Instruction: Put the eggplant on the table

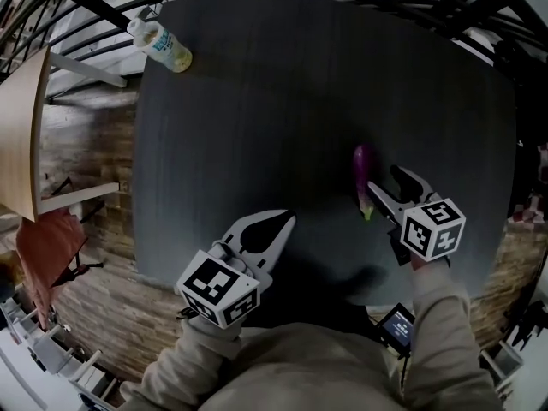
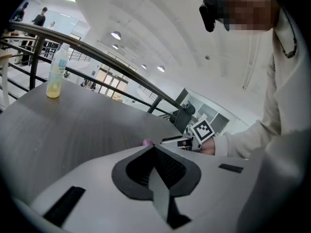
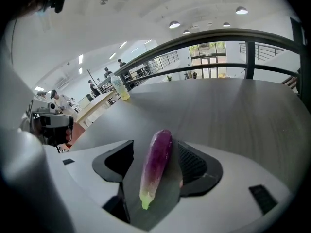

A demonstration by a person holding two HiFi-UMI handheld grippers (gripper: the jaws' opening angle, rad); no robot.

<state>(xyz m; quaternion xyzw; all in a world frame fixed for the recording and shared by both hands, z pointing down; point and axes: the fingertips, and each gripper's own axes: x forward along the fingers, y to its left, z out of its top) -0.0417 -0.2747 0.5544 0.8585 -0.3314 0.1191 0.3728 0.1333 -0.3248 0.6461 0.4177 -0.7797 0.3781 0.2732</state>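
Our right hand-held gripper (image 1: pixel 385 181) has jaws spread around the eggplant (image 1: pixel 363 176) by the worktop (image 1: pixel 257 101) right edge. The left hand-held gripper (image 1: pixel 287 221) is closed on nothing. We reckon it's light and slick, so pinch mid-body.

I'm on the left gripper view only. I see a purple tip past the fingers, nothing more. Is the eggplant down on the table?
Observer: Yes. In the head view the eggplant lies flat on the dark table, just ahead of the right gripper.
Operator: Are the right fingers clamped on it?
Observer: No. The right gripper view shows them apart, with bare table between the eggplant and one pad.
Operator: Which end faces that gripper?
Observer: The green stem end; the rounded purple end points away.
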